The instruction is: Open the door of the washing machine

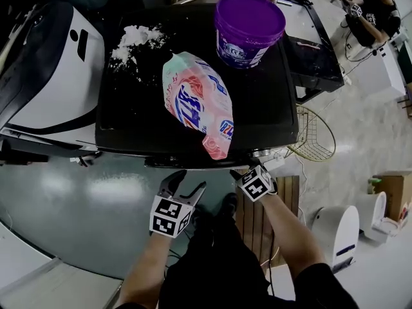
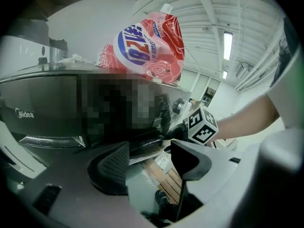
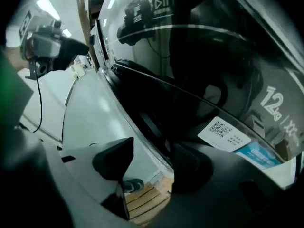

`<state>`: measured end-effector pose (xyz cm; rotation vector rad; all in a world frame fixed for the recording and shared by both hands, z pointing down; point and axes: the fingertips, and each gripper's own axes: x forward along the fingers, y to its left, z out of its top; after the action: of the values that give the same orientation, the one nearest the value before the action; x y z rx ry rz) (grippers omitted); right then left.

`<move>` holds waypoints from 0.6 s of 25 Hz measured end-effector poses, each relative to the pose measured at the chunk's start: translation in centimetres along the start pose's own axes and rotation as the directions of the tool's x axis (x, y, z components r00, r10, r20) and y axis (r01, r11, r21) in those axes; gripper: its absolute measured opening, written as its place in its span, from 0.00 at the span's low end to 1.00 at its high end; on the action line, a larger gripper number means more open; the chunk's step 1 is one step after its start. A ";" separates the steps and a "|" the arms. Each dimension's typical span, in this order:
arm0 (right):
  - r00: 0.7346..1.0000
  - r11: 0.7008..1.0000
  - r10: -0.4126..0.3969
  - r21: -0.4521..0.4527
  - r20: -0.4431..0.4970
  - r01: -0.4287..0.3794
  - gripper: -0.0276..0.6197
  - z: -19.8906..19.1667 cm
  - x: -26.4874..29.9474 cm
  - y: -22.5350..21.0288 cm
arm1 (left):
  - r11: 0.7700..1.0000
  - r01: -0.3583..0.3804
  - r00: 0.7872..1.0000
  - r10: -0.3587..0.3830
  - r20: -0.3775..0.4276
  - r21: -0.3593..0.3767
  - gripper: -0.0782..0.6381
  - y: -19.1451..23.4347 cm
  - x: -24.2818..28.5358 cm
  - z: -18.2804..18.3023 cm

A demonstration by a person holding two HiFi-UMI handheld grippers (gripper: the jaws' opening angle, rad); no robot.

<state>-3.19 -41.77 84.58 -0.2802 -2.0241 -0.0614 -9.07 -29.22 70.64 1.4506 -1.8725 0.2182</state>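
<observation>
At washer [image 1: 129, 118] front: door [image 3: 204, 70] faces person; right tool [image 3: 151, 163] jaws parted astride rim; left tool [image 2: 149, 158] spread, empty.

Ceiling strip lights [image 2: 227, 45] glare brightly; edges warp and darken.

Looking down in the head view, we get none of the door [image 3: 213, 70]. The black top of the washing machine [image 1: 129, 118] covers the whole front, and the tips of the right gripper [image 1: 246, 172] vanish under that top's lower edge. In the right gripper view its right-hand jaw goes dark against the door, so we can't tell if it touches. The small print on the sticker [image 3: 223, 133] is unreadable. The person [image 1: 376, 11] at upper right is cut off by the frame.
</observation>
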 end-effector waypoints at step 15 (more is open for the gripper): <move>0.995 0.964 -0.068 -0.261 -0.069 0.048 0.25 -0.9 0.6 -0.6 | 0.993 -0.057 0.998 0.058 0.005 -0.100 0.50 2.0 -2.1 -3.2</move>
<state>-2.79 -42.41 85.60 -0.3776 -1.9463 -0.3712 -9.24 -25.18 72.16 1.3328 -1.9056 0.1445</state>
